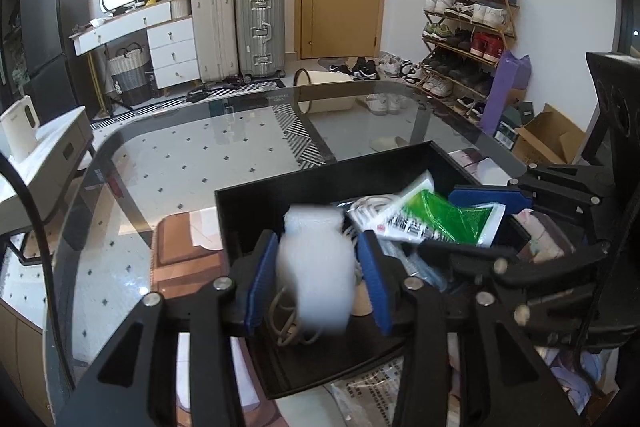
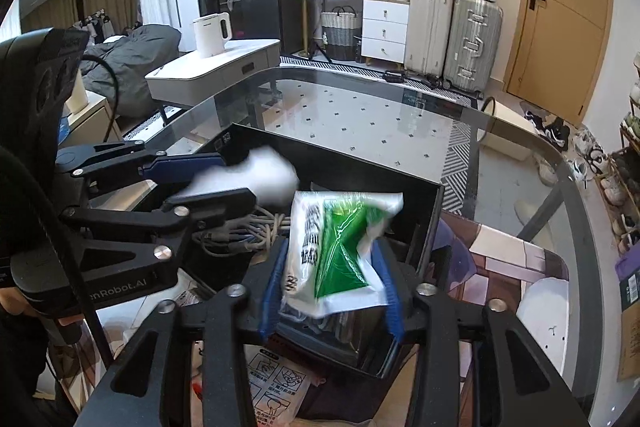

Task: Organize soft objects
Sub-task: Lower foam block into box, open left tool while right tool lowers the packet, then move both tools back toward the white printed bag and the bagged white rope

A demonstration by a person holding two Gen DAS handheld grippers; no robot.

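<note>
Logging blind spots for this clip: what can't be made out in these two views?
- Soft white object between the left tongs: motion-blurred in both views, identity unclear.
- Green-and-white plastic packet: print blurred in the right wrist view.
- Black rectangular box: floor covered by tangled grey cables and tongs.

Even, bright indoor light fills both views. The glass table (image 1: 168, 163) mirrors the room near its far rim. Fisheye bending curves everything away from the table, with black corners. Above the table, a white object (image 1: 316, 267) and green-white packet (image 2: 340, 247) smear with motion blur.
</note>
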